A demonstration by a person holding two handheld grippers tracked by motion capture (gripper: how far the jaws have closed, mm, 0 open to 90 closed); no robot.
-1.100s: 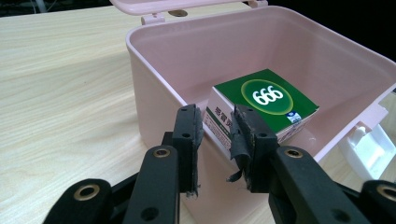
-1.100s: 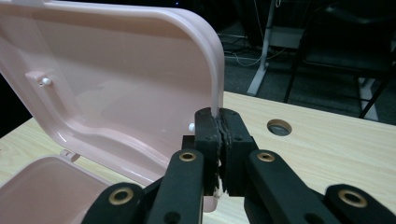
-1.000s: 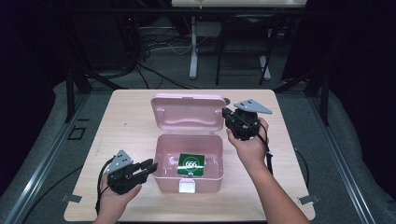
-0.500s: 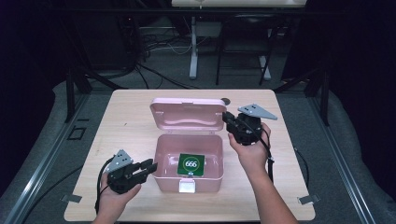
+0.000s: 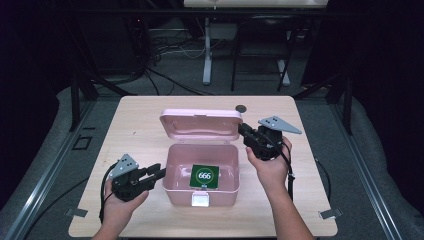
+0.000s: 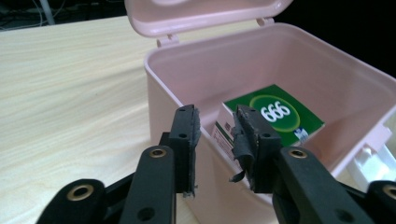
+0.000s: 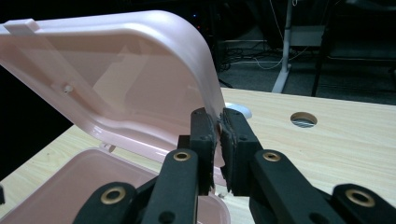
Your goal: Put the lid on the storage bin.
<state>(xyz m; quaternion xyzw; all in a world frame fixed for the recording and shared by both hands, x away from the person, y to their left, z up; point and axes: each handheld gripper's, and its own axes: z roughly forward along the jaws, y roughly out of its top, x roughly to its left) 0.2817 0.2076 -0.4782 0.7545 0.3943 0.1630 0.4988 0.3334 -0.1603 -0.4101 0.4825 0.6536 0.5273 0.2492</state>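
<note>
Jaws of the left gripper [image 6: 217,128] have just been opening and are now standing apart astride the near left wall of the pink box [image 5: 172,177], one finger outside and one inside, with neither pad pressing the wall; compared with the earlier high views, the gap is visibly wider, so the hold on the box is being released. Jaws of the right gripper [image 7: 218,135] are staying nearly closed, pinching the right edge of the raised lid [image 7: 140,79], which is standing upright just ahead of that gripper. In judgement, the lid is being held open while the contents are being made accessible. The green packet [image 6: 275,116] is lying flat on the box floor, just beyond the left gripper's fingertips, printed "666" in white; smaller print on it is not readable.
</note>
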